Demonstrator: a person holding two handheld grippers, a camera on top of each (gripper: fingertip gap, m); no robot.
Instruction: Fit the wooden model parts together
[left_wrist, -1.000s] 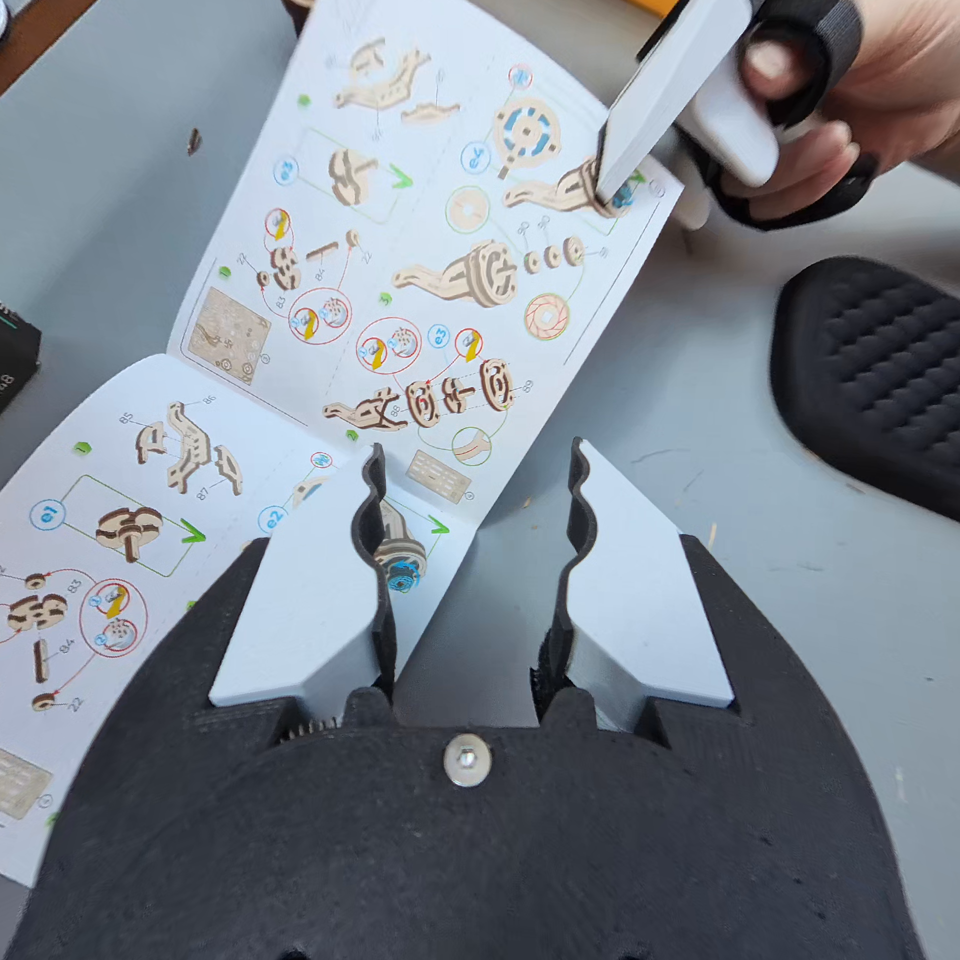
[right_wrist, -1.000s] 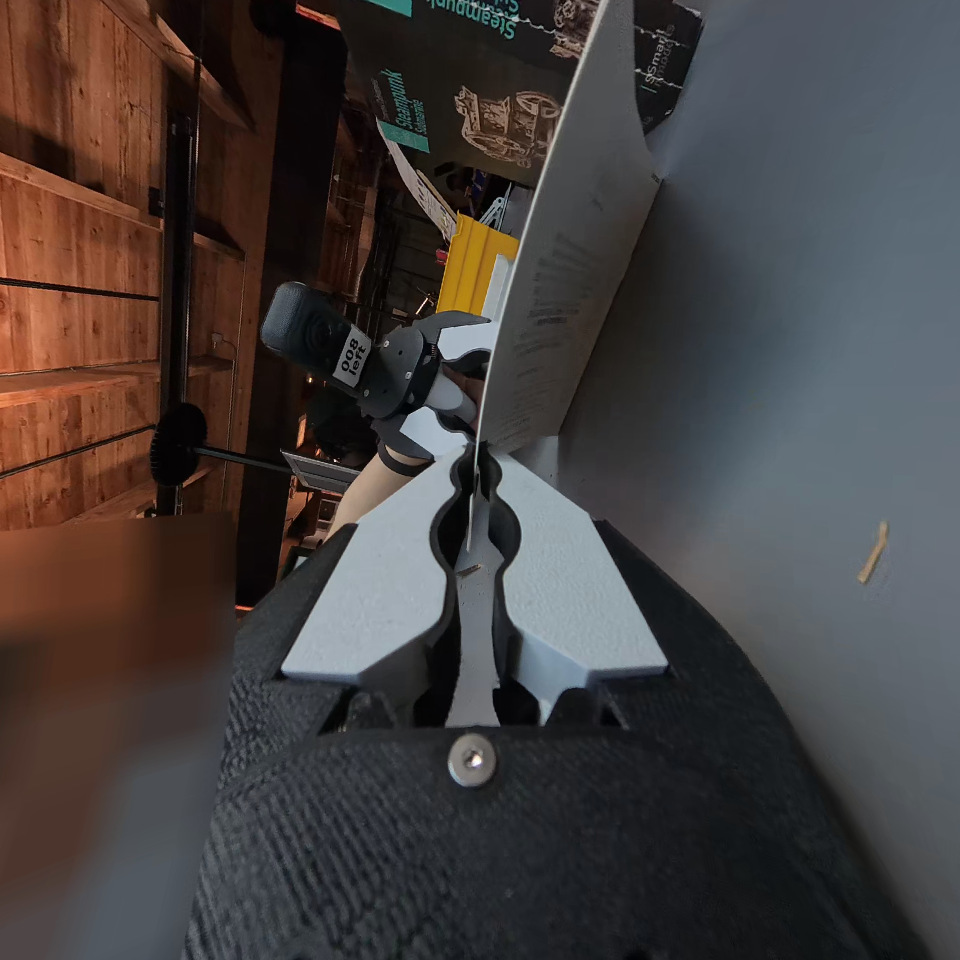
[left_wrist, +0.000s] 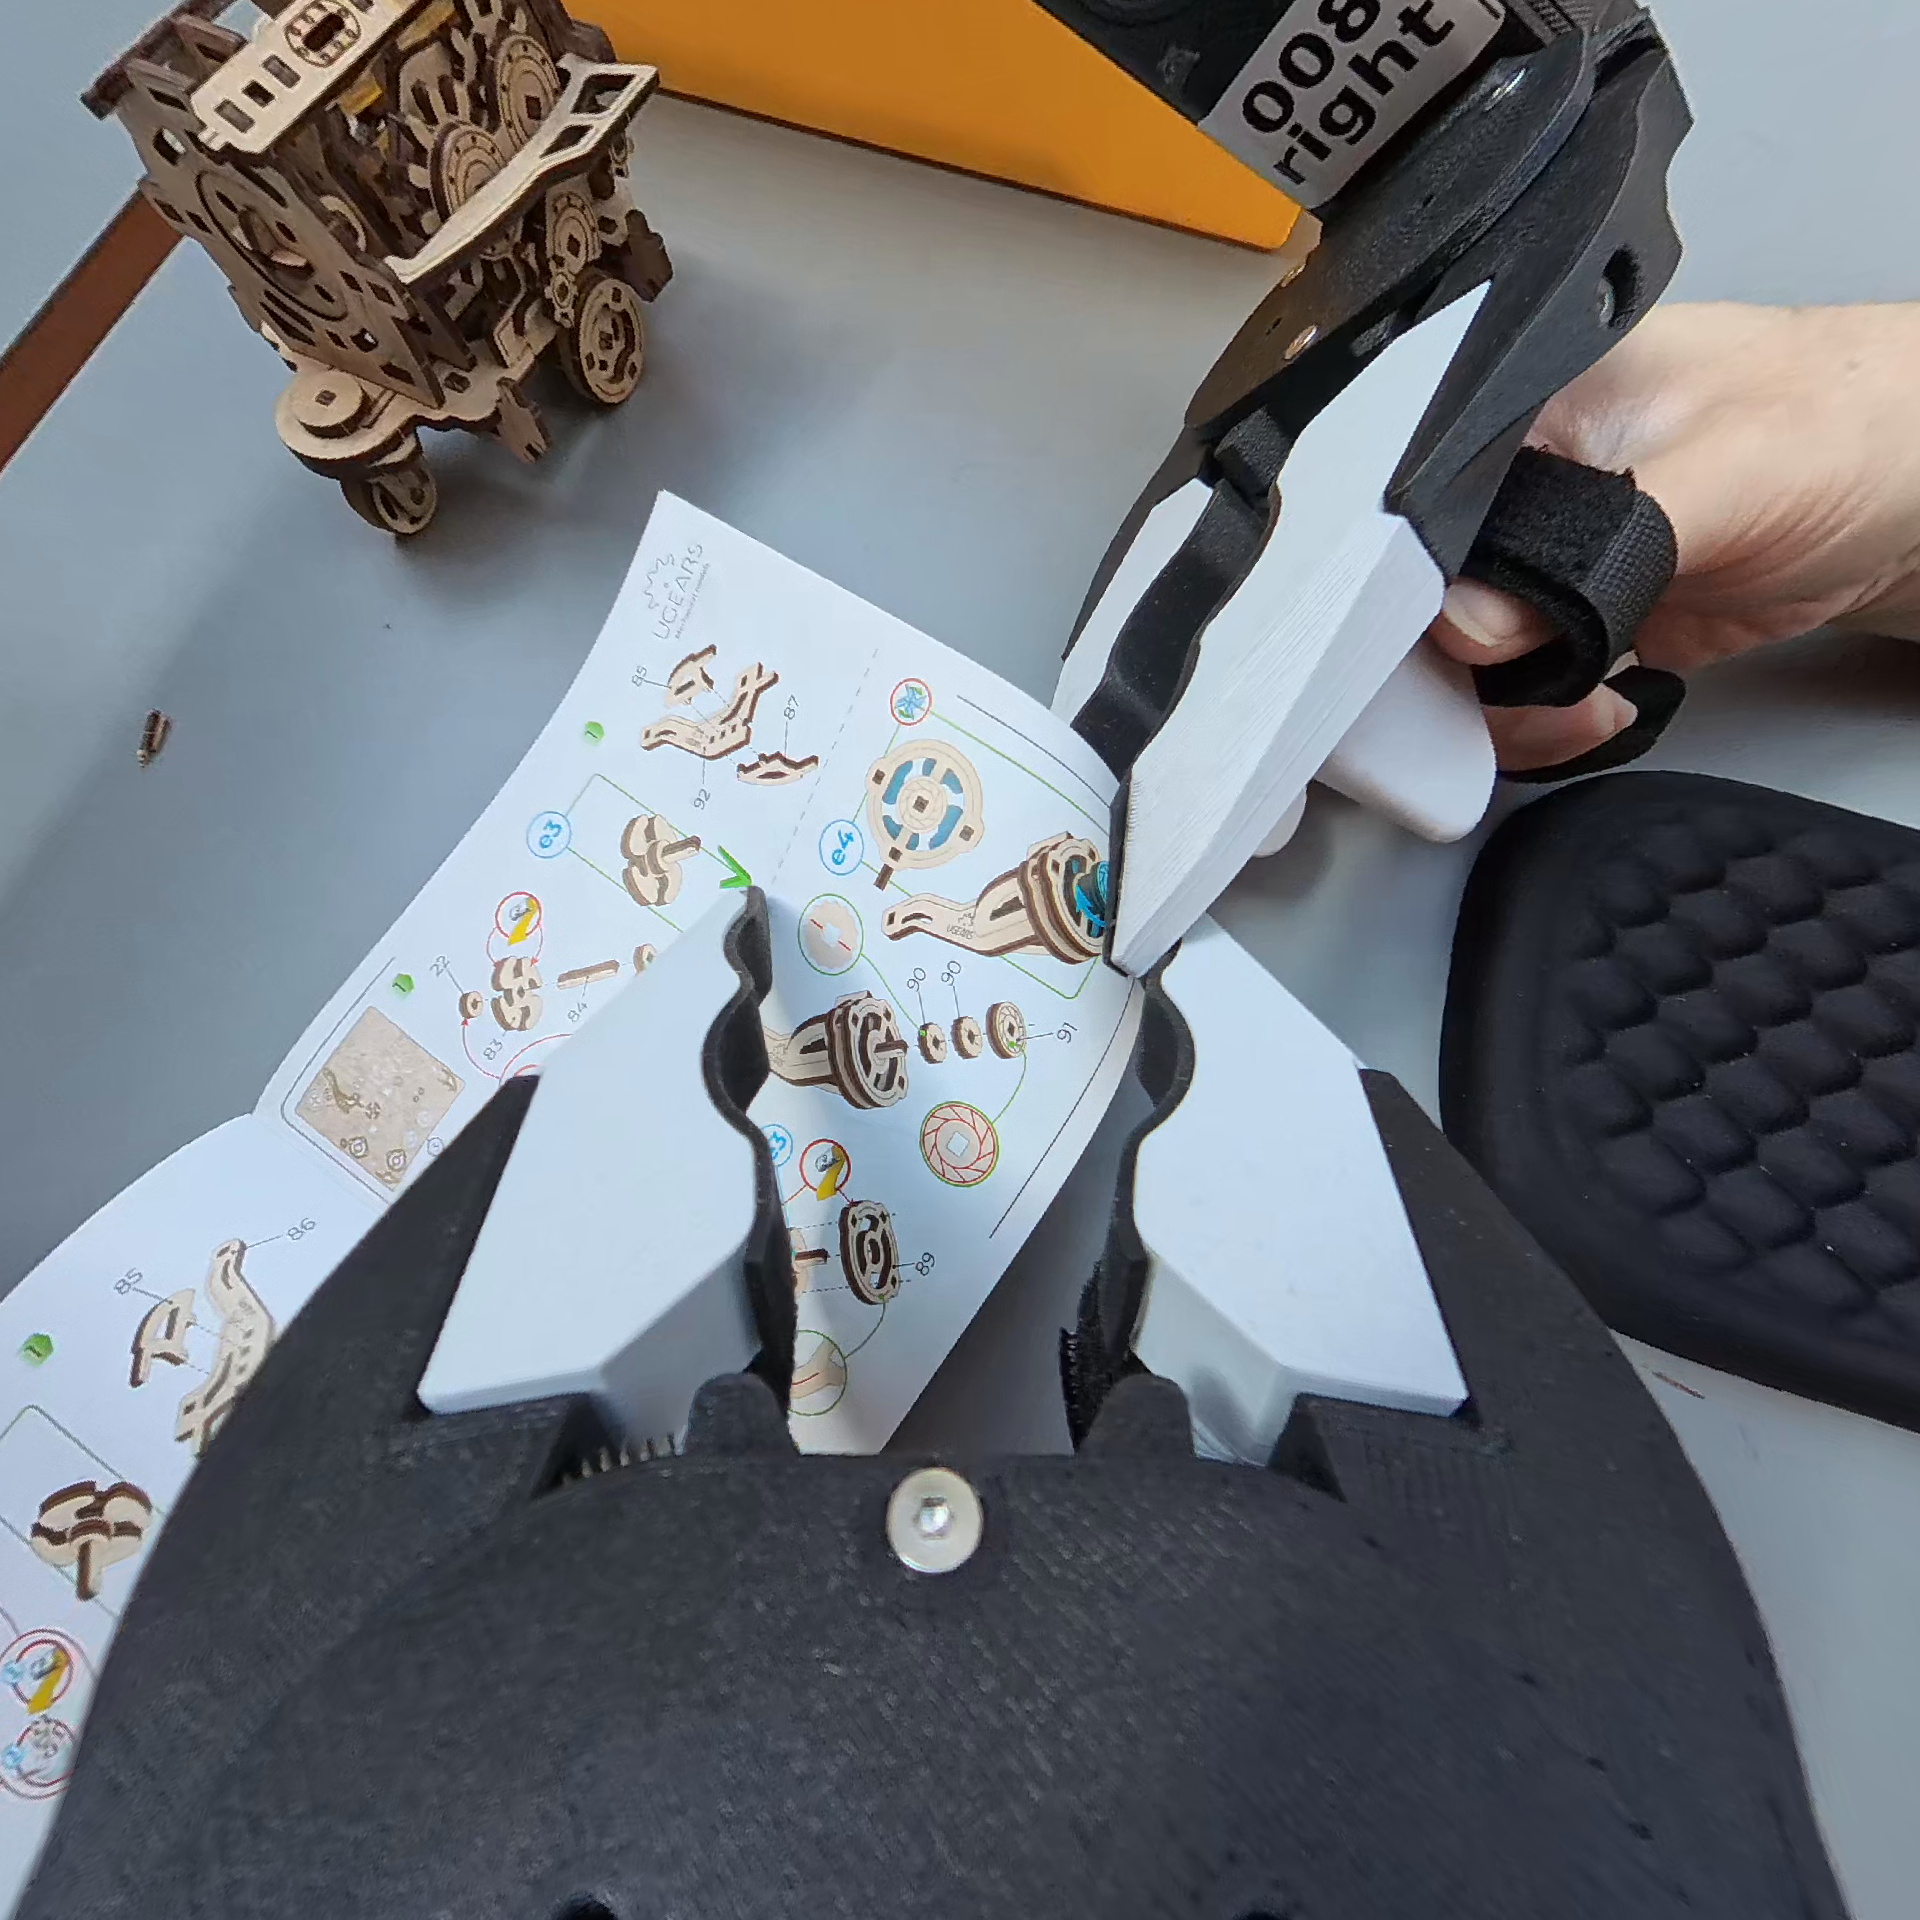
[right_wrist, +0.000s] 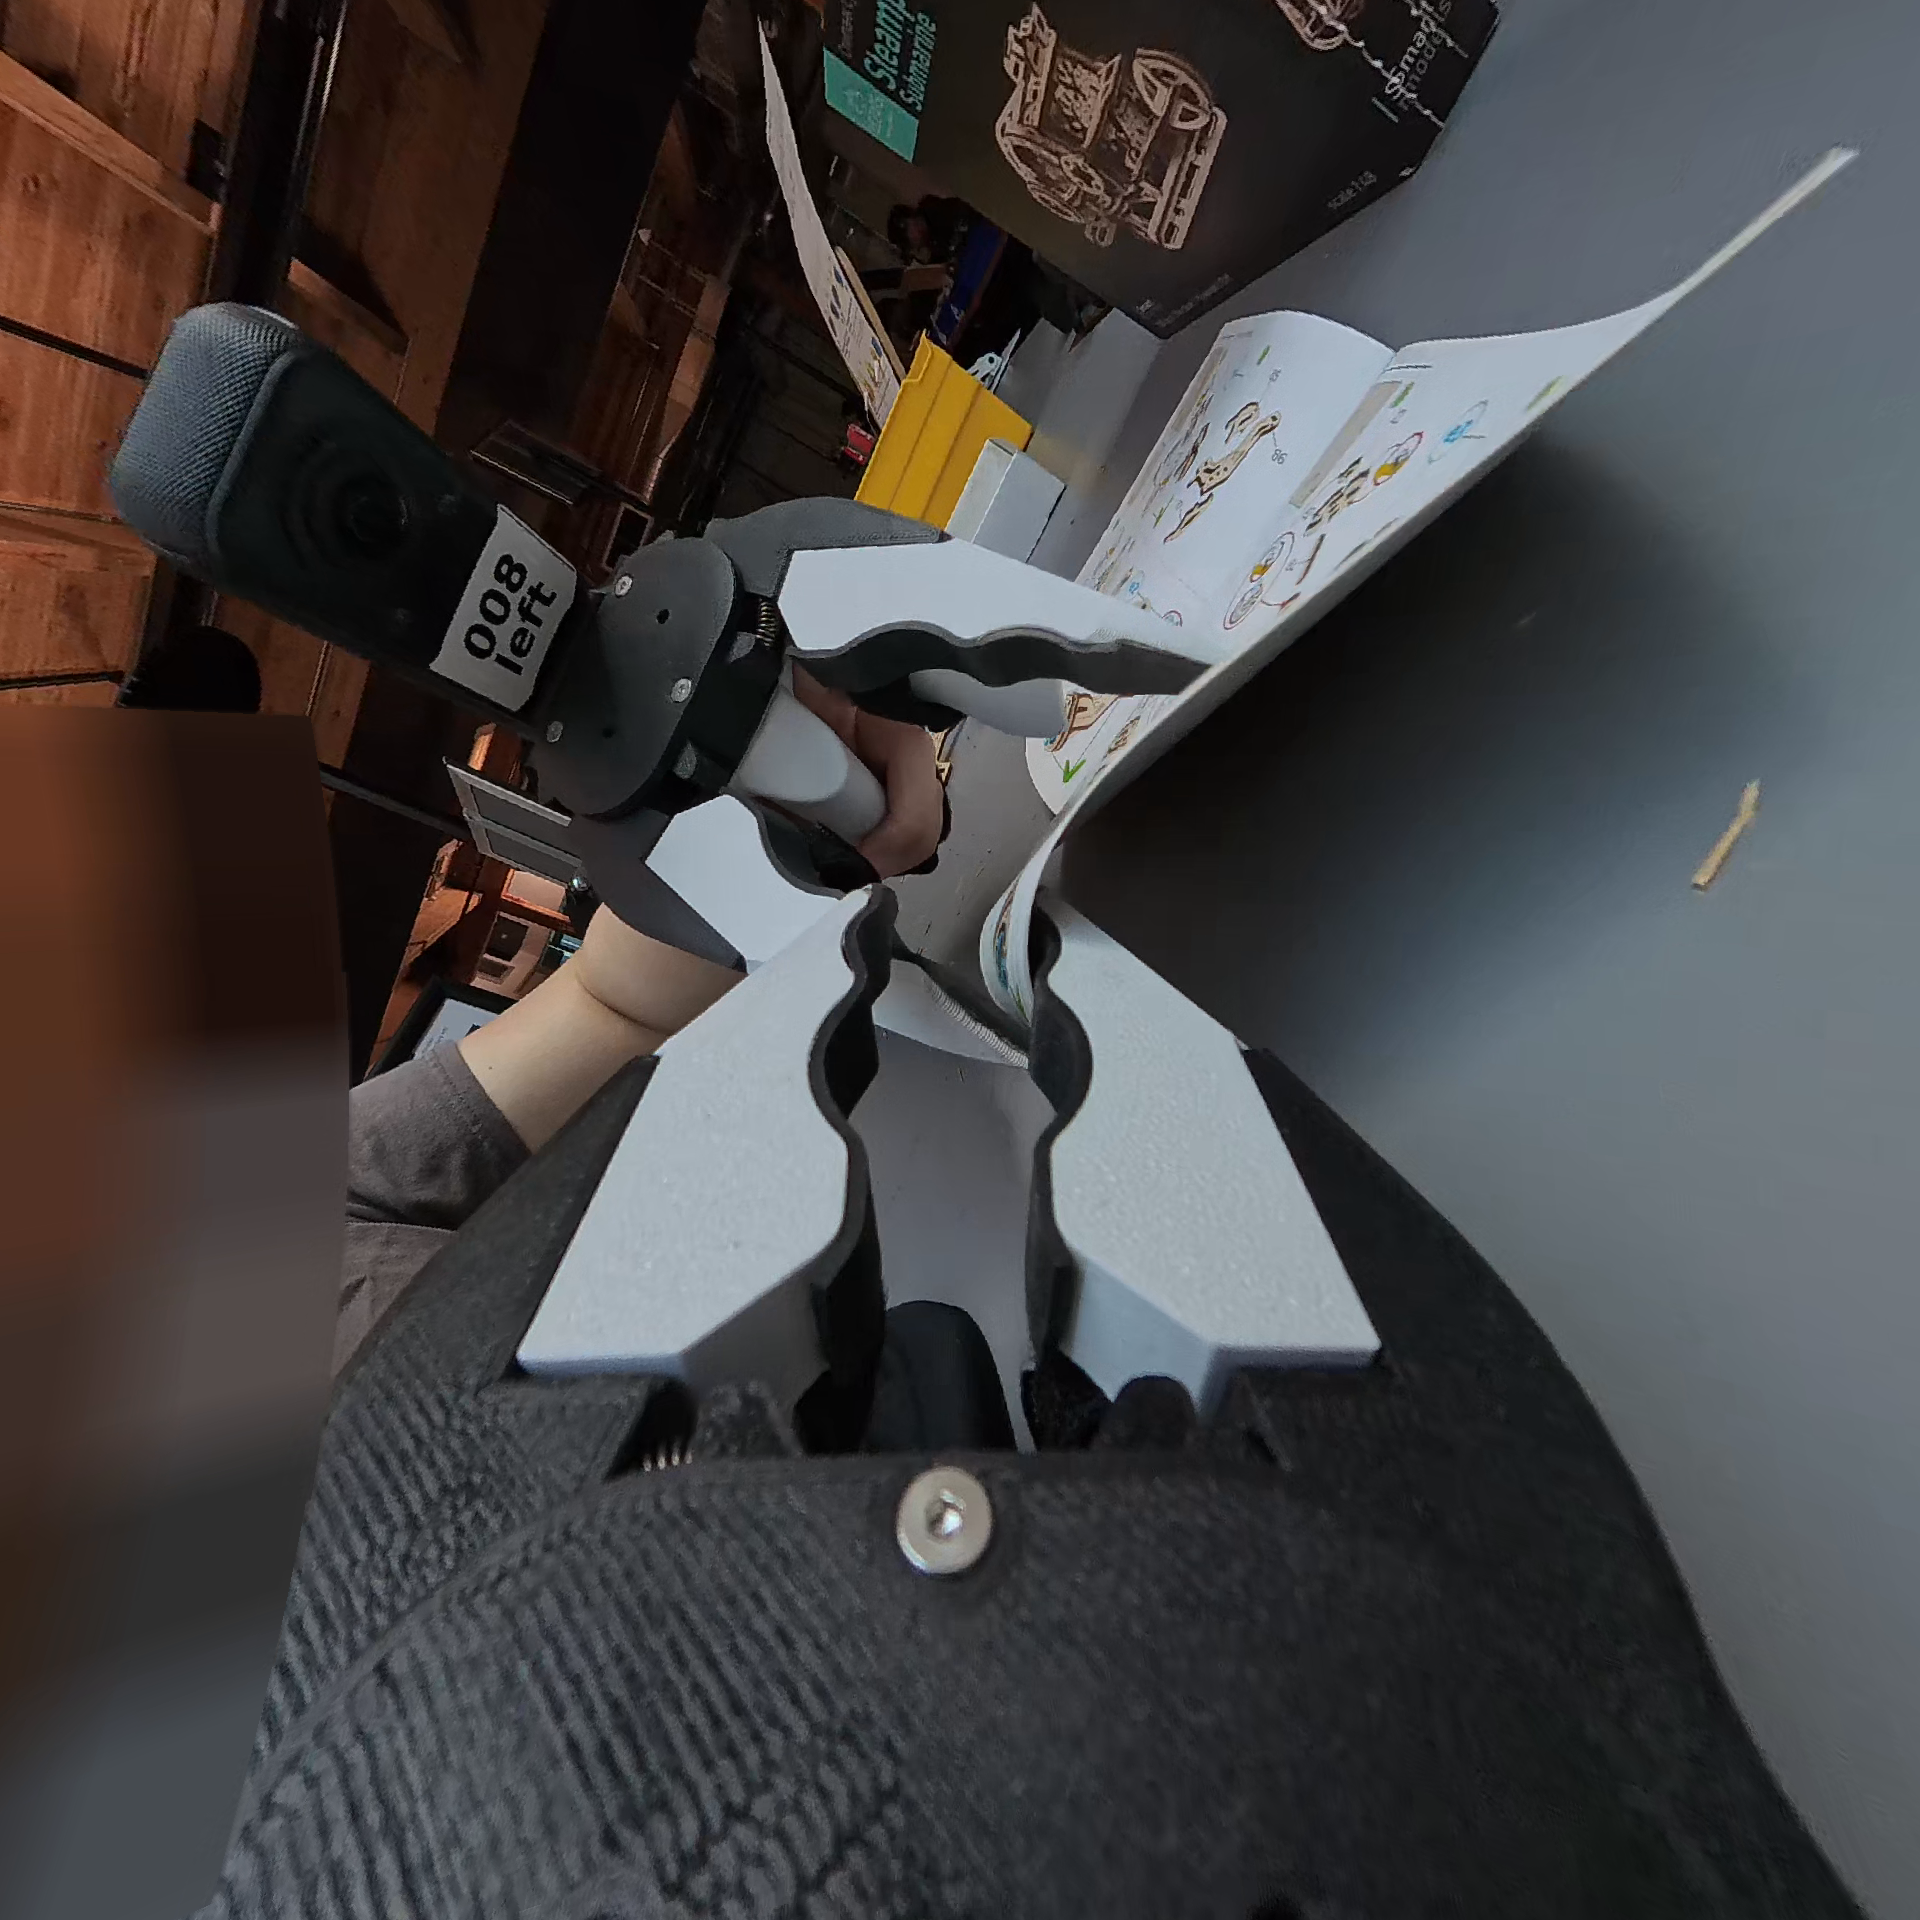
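Neither gripper is grasping anything: the left gripper (left_wrist: 951, 945) is hovering spread wide over the open instruction booklet (left_wrist: 665, 644), and the right gripper (right_wrist: 961, 935) is standing parted at the page's outer edge, with the curled paper leaning against one pad while the other pad is standing clear of it. The page is arching up off the counter (left_wrist: 883, 447) rather than lying flat, so the likeliest trouble is coming from the paper itself: with nothing pinching it, it is free to spring back or flop over, hiding the step being consulted. If the right gripper is closed carelessly here, it is liable to crease or tear the thin edge, and a pull while the left gripper is pressing down on the same sheet is liable to rip it along the fold. The two grippers are also working very near each other, the right one's tip just beside the left one's far finger, so a small sideways drift is risking a knock that jolts both. The partly built wooden model (left_wrist: 395, 239) is standing upright on the counter, well apart from both grippers, near the yellow tray (left_wrist: 935, 94), so it is looking safe for now, though a sliding booklet is capable of sweeping toward it. A small wooden sliver (right_wrist: 1725, 836) is lying loose on the counter beyond the raised page, and it is at risk of being brushed away. The black textured pad (left_wrist: 1683, 1091) beside the right gripper is leaving it little room to back off.
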